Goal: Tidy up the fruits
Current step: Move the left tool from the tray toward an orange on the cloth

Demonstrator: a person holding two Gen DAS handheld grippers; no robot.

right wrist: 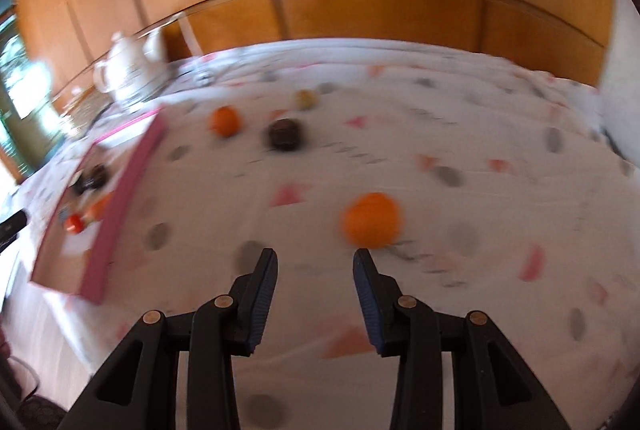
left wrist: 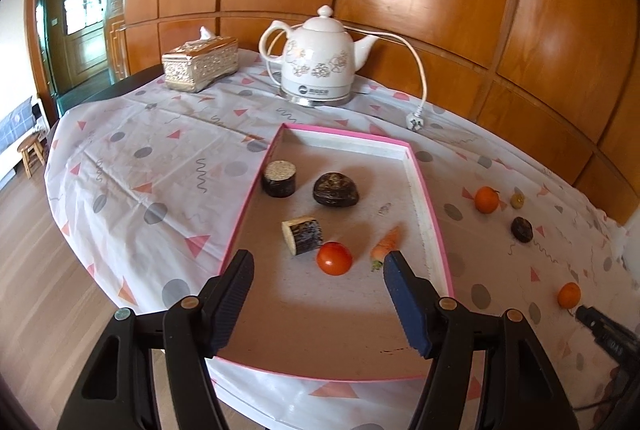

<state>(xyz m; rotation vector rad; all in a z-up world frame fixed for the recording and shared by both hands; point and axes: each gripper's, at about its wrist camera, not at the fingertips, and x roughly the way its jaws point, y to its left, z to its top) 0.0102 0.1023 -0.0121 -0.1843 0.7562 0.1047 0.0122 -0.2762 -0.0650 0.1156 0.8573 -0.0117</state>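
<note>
1. One table (left wrist: 120, 166), covered by a patterned cloth.
2. One pink-rimmed tray (left wrist: 424, 190), flat on the cloth.
3. Two grippers: left gripper (left wrist: 318, 262) above the tray's near end, fingers apart, nothing between; right gripper (right wrist: 316, 256) above bare cloth, fingers apart, empty.
4. One white kettle (left wrist: 316, 66), behind the tray.
5. One tissue box (left wrist: 200, 64), left of the kettle.
6. Five pieces in the tray: two log sections (left wrist: 303, 240), one dark lump (left wrist: 335, 189), one tomato (left wrist: 334, 258), one carrot (left wrist: 387, 245).
7. Four pieces outside, right of the tray: two oranges (left wrist: 487, 199), one dark fruit (left wrist: 522, 229), one small yellowish fruit (left wrist: 517, 200). Nearest orange (right wrist: 372, 219) just beyond the right fingertips.
</note>
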